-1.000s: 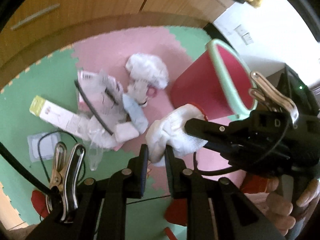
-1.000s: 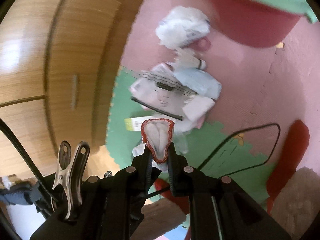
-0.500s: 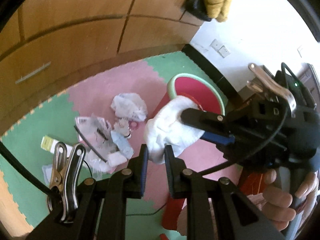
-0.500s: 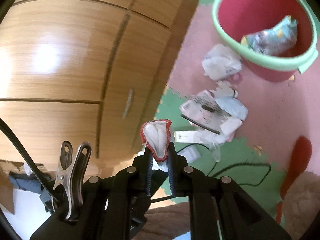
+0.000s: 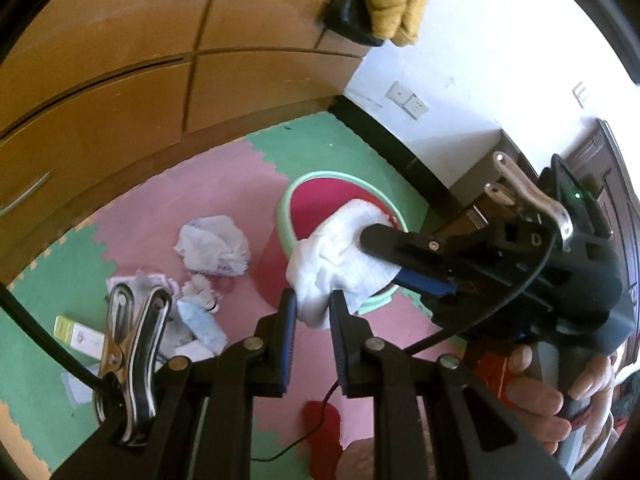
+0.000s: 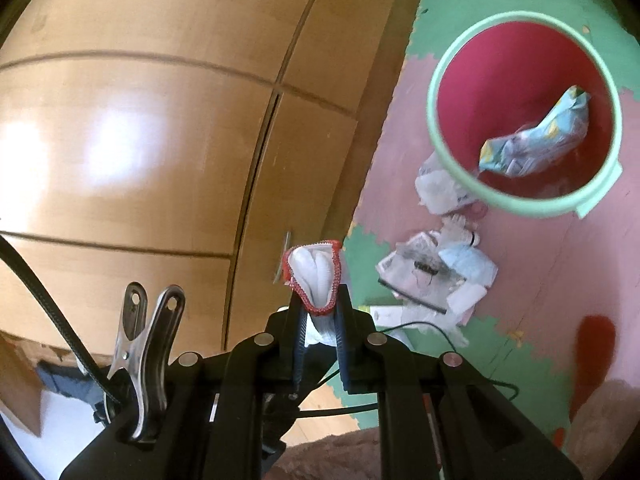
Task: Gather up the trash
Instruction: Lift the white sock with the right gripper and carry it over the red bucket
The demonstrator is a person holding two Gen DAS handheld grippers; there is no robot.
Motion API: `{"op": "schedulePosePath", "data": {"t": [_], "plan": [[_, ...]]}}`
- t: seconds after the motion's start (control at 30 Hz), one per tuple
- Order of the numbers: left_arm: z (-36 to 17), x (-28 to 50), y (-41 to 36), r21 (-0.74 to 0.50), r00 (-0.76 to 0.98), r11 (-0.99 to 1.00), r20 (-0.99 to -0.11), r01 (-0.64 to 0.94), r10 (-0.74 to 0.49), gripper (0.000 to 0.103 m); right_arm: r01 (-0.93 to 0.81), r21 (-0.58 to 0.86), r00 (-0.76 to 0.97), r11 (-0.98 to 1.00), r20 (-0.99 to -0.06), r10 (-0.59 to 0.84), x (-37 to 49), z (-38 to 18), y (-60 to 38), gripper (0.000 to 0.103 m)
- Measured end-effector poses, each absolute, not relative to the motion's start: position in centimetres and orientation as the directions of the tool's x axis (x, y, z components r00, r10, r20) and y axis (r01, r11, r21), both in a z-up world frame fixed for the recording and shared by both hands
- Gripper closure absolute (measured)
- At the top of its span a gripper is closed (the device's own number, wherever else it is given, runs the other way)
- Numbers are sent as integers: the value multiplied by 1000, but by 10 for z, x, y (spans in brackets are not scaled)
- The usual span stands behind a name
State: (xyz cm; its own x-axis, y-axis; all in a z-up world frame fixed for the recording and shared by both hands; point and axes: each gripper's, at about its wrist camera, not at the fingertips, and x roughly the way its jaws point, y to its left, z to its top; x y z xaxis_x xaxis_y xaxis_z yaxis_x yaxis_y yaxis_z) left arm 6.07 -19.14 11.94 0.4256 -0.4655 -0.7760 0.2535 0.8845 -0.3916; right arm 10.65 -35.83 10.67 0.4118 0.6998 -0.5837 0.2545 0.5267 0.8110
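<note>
While both grippers clamp one white cloth glove with a red-stitched cuff, the left gripper and right gripper hold it near the red plastic bin with a mint-green rim. Next comes centring over it and releasing. Only the right view shows the crumpled blue wrapper inside.

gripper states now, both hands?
Left hand-held gripper: closed on the white glove.
Right hand-held gripper: closed on the same glove's red-trimmed cuff.
</note>
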Motion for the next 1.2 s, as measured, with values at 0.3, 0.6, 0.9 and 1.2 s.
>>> {"op": "schedulePosePath", "data": {"t": [0.3,0.6,0.9,1.2], "plan": [[115,94,-245,-383,396,864,-774,327,-494,86,276,828,493,488,-558,667,127,106,-410,87],[96,115,-278,-351,401,856,-772,379,-494,86,291,841,546,456,-538,642,141,90,-441,87],[77,129,-308,-350,384,846,-774,402,-503,86,318,844,585,432,-533,611,140,76,-470,87],[62,135,-324,-350,369,844,-783,406,-502,86,350,836,600,422,-546,585,144,65,-482,87]]}}
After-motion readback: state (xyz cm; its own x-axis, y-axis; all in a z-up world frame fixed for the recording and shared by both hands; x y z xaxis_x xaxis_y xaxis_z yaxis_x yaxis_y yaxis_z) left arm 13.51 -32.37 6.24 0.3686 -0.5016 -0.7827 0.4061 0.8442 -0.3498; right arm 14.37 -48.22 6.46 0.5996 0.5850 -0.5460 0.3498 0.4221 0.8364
